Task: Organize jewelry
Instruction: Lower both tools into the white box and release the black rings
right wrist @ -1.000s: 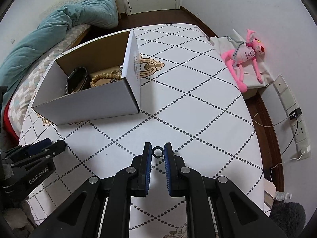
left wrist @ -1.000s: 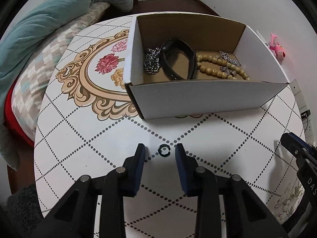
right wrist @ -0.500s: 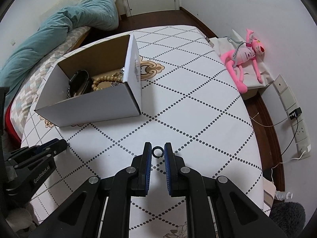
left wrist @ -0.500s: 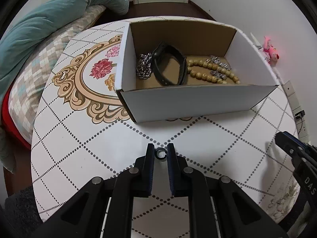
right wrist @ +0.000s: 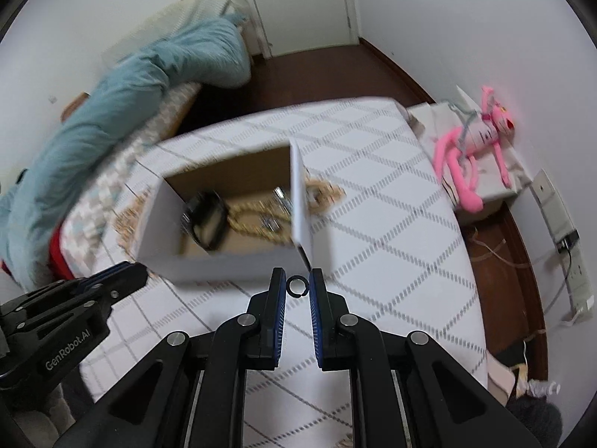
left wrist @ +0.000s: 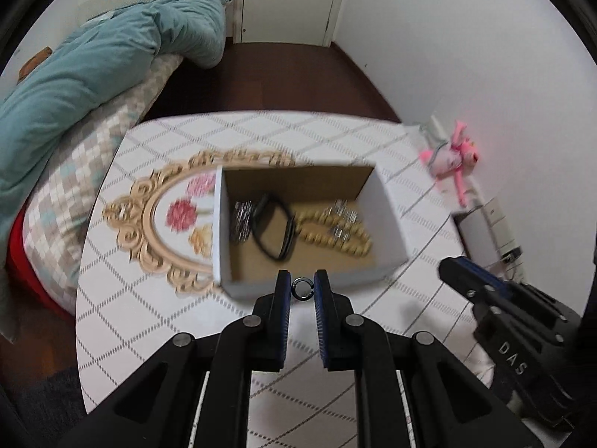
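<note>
Left wrist view: the left gripper (left wrist: 302, 288) is closed to a narrow gap, pinching a small dark ring (left wrist: 302, 288) between its blue pads, above the near wall of the open cardboard box (left wrist: 388, 205); the box sits near the middle of the table (left wrist: 123, 313) and holds a black band (left wrist: 272, 229), a beaded bracelet (left wrist: 335, 240) and a silver chain (left wrist: 242, 220).

Right wrist view: the right gripper (right wrist: 297, 286) likewise pinches a second ring (right wrist: 297, 286), just off the box's (right wrist: 300, 201) near right corner; a pink plush toy (right wrist: 474, 145) lies beyond the table's right edge.
</note>
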Motion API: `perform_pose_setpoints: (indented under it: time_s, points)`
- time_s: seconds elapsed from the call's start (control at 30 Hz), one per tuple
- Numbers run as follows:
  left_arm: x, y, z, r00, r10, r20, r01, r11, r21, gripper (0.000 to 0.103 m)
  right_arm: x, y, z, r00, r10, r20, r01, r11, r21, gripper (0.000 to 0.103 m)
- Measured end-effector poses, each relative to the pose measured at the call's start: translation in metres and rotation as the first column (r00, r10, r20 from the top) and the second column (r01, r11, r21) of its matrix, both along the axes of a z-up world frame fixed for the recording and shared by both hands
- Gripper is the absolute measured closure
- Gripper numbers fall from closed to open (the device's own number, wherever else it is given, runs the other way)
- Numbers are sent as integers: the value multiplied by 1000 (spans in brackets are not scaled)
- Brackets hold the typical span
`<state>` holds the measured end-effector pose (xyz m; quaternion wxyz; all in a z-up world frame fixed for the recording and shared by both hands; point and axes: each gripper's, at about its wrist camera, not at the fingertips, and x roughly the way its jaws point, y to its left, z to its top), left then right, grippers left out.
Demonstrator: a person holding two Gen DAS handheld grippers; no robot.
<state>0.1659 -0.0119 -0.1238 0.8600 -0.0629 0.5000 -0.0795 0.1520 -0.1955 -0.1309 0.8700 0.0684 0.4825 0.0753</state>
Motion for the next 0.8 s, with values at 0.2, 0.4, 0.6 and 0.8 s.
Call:
perform_pose_setpoints:
  time_s: [0.2, 0.4, 0.6, 0.8]
  points:
    - [53, 9, -3, 996, 10, -92, -16, 998, -66, 93, 52, 18, 22, 996, 88, 7, -88, 996, 33, 90]
    - [88, 15, -17, 985, 19, -173, -25, 999, -36, 92, 105, 25, -1, 984, 144, -103, -140, 989, 44, 90]
    - [103, 24, -23, 972, 46, -230, -50, 999, -14, 75, 125, 25, -26, 959, 172, -226, -164, 985, 52, 89]
    - [96, 34, -20, 975, 102, -195, -94, 994, 50, 36, 122, 17, -22, 965, 158, -211, -150, 987, 52, 68]
